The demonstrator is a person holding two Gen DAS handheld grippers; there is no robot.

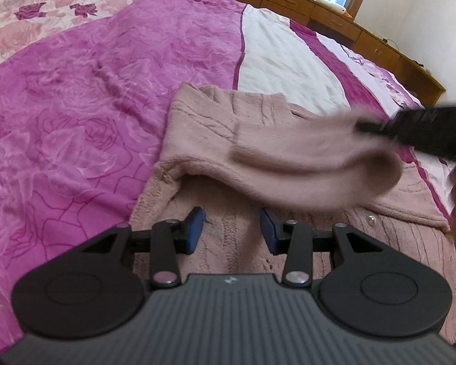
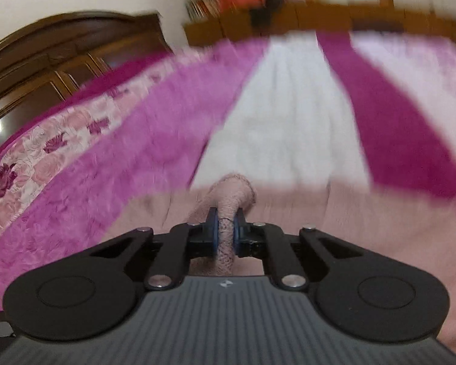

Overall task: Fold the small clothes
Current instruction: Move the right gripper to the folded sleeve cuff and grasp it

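Garment: a fluffy pale pink knitted cardigan [image 1: 228, 237] with cable pattern and a small round button lies flat on the bed, directly under and in front of the left gripper.
Bed cover: a magenta plush blanket with rose pattern [image 1: 76, 127] and a white stripe carries the cardigan.
Sleeve: one pale pink sleeve [image 1: 304, 164] is lifted off the cardigan body; its long axis runs across the left wrist view, from the shoulder near the centre to the cuff at the right.
Right gripper: the right gripper [image 2: 226, 231] is clamped on the cuff end of the sleeve [image 2: 228, 210]; the knit is squeezed between the two blue pads. In the left wrist view it shows as a dark blur [image 1: 416, 127] at the sleeve end.
Left gripper: the left gripper [image 1: 231, 228] has its jaws partly apart, with nothing between them; it hovers low over the cardigan front, and contact cannot be told.
Key relation: the sleeve end lies to the right of the left gripper and above the cardigan body, so the right hand is the nearer one and should probably carry the sleeve across the front.
Risk: the soft knit may slip or drag the body along.
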